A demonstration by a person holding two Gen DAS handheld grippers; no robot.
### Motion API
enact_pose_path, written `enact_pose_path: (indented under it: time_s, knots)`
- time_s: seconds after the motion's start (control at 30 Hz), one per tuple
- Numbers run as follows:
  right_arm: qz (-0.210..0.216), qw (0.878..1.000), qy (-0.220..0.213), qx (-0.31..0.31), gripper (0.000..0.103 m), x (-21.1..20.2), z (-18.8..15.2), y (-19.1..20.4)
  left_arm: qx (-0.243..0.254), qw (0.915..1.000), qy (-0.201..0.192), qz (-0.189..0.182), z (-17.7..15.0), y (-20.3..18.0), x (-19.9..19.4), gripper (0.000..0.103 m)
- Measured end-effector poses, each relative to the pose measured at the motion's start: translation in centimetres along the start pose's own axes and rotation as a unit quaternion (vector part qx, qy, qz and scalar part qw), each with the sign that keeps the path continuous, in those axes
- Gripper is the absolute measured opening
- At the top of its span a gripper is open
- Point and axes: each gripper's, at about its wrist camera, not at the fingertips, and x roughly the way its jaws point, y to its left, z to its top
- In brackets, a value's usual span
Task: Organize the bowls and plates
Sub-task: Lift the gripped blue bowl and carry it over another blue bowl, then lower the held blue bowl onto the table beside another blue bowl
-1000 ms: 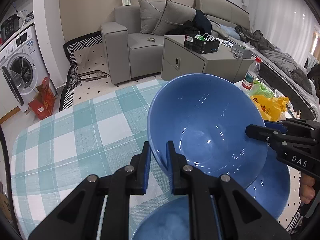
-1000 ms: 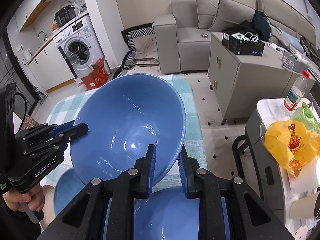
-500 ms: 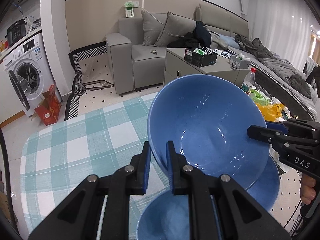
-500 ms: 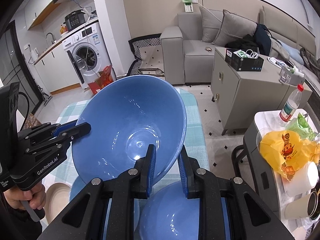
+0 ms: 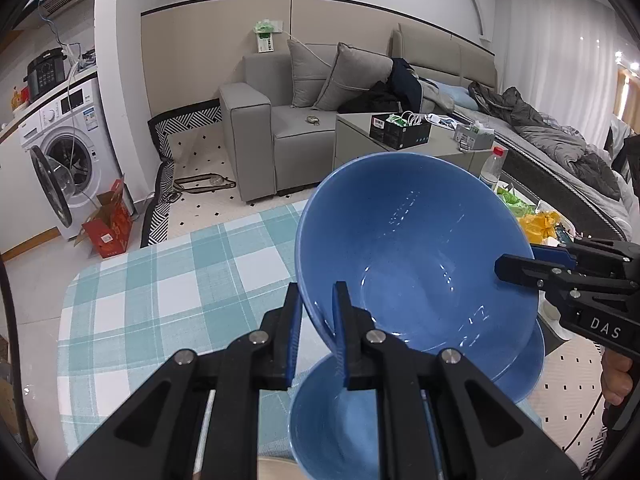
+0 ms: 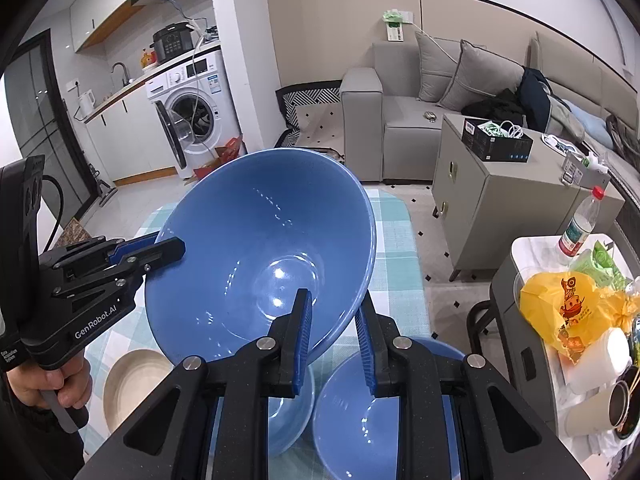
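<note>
Left wrist: glossy blue bowl (image 5: 416,248) tilted; left gripper (image 5: 318,320) and right gripper (image 6: 334,320) pinch its rim.

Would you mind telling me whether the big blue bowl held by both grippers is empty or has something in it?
Empty. The big blue bowl is tipped toward the cameras, and its glossy inside shows bare down to the bottom, with only light reflections.

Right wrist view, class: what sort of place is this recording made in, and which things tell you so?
Most likely a small lived-in flat, with kitchen and living room in one space. A washing machine sits under a kitchen counter, a grey sofa stands by the wall, and a checked tablecloth covers the table.
</note>
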Motion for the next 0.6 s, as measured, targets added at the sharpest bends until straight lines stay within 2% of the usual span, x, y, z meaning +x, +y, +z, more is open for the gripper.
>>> enact_pose_path:
  time_s: [0.6]
  knots:
    - [0.008,1.0,-0.002,-0.02,0.022,-2.3,-3.4,3.1,0.002,0.9999,0.003,0.012,-3.8,0.2,-2.7,0.013]
